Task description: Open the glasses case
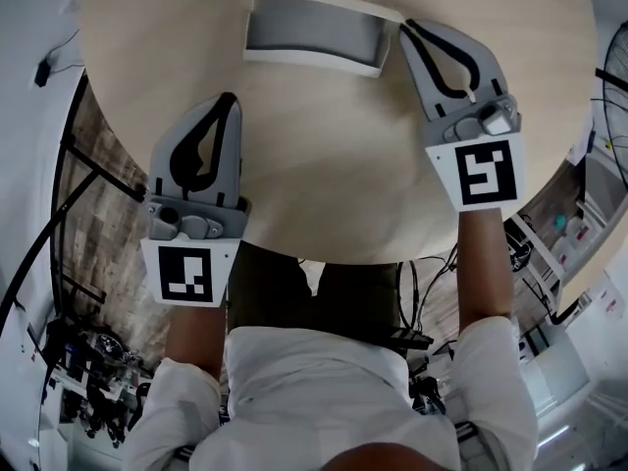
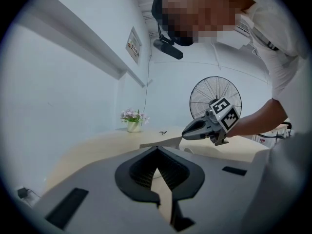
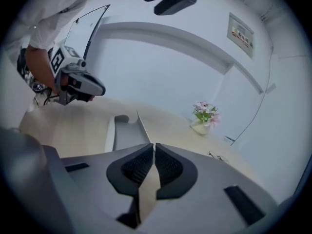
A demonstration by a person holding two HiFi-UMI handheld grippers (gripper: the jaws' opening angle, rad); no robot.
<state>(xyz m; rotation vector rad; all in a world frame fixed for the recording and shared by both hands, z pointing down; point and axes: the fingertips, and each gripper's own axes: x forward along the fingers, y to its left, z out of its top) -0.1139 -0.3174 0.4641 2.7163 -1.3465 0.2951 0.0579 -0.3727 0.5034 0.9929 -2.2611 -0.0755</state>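
A white glasses case (image 1: 312, 29) with a grey lining lies open at the far middle of the round table (image 1: 294, 165). In the right gripper view the case (image 3: 124, 130) shows its lid standing up. My right gripper (image 1: 405, 26) is shut and empty, its tip right at the case's right end; contact is unclear. The left gripper view shows that tip (image 2: 185, 134) beside the lid's edge (image 2: 161, 142). My left gripper (image 1: 231, 98) is shut on nothing, well short of the case, near the table's front left.
A small pot of flowers (image 2: 132, 121) stands at the table's far side, with a small dark object (image 3: 217, 156) near it. A floor fan (image 2: 214, 99) stands beyond the table. Cables and clutter (image 1: 88, 381) lie on the floor beside the person.
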